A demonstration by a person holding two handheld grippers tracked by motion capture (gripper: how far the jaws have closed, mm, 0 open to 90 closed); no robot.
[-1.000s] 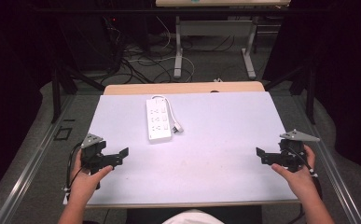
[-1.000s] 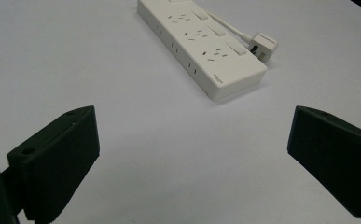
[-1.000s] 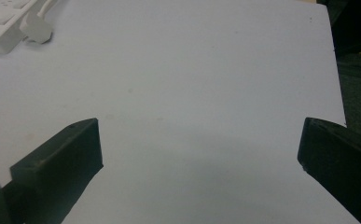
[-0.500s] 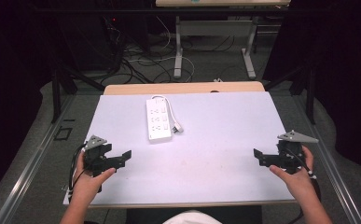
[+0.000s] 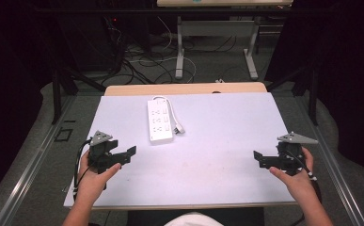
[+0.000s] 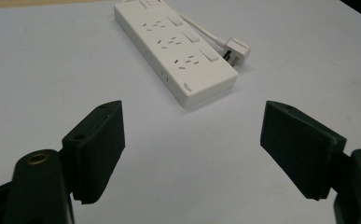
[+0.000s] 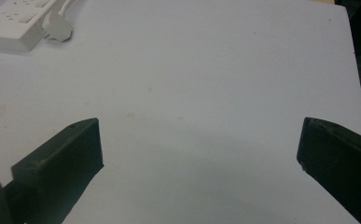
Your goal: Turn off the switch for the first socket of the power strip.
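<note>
A white power strip (image 5: pixel 160 120) lies flat on the white table top (image 5: pixel 217 141), toward the far left of the middle, with its white plug (image 5: pixel 179 128) and cable beside it on the right. My left gripper (image 5: pixel 131 154) hovers near the front left, pointing right and toward the power strip (image 6: pixel 176 51), which lies well ahead of it. Its jaws have just been closing, with nothing between them, and stand open (image 6: pixel 192 126). My right gripper (image 5: pixel 257 159) is at the front right, open and pointing left over bare table (image 7: pixel 199 140). The strip (image 7: pixel 10 23) is far off.
A wooden strip (image 5: pixel 184 88) borders the table's far edge. Beyond it are loose cables on the floor (image 5: pixel 146 61) and the legs of another table (image 5: pixel 179 47). Metal rails (image 5: pixel 34 160) run along both sides.
The left gripper has shifted slightly right and toward the power strip, and its jaws stand narrower than before. The right gripper has hardly moved.
</note>
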